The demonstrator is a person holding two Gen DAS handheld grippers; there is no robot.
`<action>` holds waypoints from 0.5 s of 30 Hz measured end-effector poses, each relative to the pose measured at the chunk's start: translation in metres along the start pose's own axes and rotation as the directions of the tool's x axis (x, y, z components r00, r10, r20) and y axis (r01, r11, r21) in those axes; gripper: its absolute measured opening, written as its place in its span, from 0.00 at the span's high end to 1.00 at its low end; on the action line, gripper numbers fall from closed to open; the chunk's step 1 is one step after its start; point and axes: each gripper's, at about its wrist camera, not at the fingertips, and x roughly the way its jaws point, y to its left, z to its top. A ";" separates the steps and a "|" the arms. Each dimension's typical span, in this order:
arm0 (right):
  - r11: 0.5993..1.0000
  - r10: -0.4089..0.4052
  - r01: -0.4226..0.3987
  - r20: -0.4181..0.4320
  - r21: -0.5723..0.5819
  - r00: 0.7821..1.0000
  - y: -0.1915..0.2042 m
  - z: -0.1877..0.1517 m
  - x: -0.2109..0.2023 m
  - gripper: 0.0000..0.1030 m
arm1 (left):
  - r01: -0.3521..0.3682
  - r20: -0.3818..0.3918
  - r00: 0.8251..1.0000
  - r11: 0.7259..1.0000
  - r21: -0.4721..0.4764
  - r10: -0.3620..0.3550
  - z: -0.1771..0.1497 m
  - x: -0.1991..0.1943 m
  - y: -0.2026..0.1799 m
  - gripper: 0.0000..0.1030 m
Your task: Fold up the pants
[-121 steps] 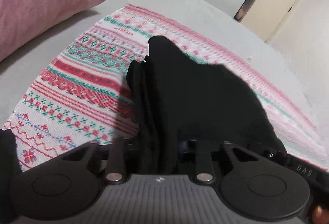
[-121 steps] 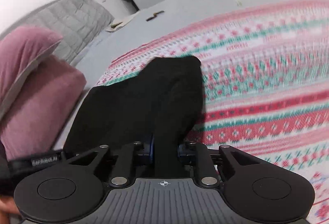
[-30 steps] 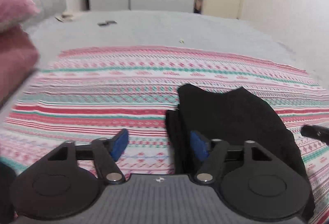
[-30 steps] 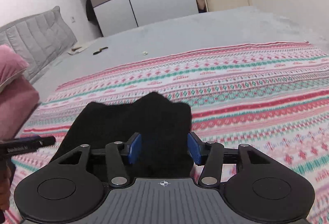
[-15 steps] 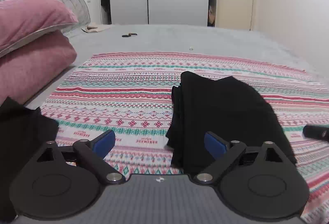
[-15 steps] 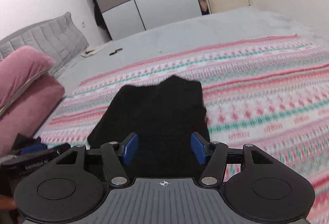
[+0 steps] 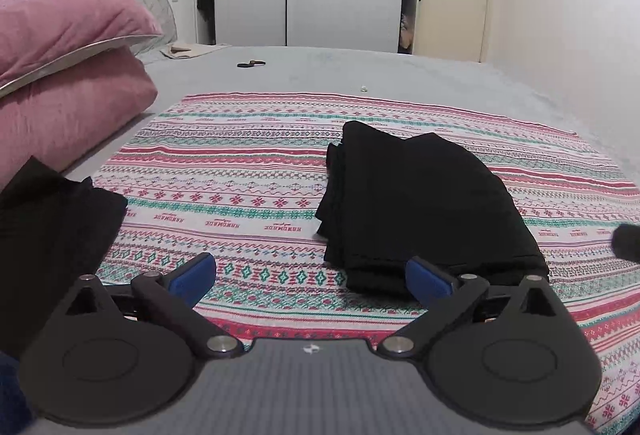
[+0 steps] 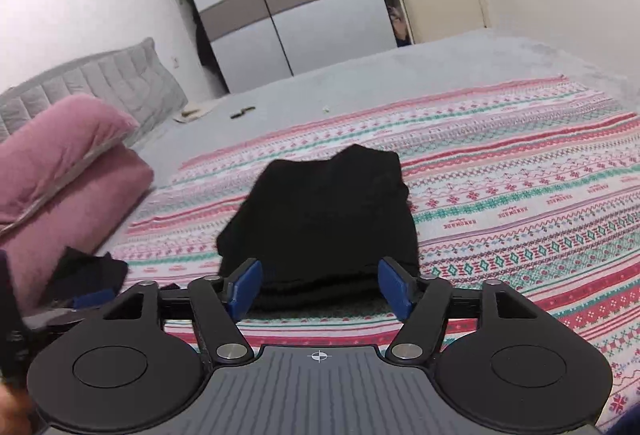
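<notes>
We have let go: both the left gripper (image 7: 310, 277) and right gripper (image 8: 320, 287) now hold their jaws spread and empty, where seconds ago each pinched black cloth. The pants (image 7: 424, 203) lie as a compact folded stack on the patterned blanket (image 7: 240, 171) over the bed (image 7: 360, 71), just ahead of both grippers. We judge the fold finished.
</notes>
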 end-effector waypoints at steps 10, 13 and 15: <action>0.995 -0.065 0.066 0.021 -0.073 0.998 -0.007 -0.024 0.019 0.15 | -0.003 -0.014 1.000 1.000 -0.008 0.003 -0.016 0.018 -0.005 0.00; 0.983 -0.120 0.119 0.003 -0.138 0.993 -0.006 -0.035 0.034 0.13 | -0.005 -0.050 0.999 0.999 -0.036 0.003 -0.019 0.030 -0.003 0.00; 0.976 -0.142 0.138 -0.013 -0.168 0.990 -0.007 -0.040 0.042 0.13 | -0.005 -0.066 0.998 0.999 -0.046 0.002 -0.020 0.035 -0.004 0.00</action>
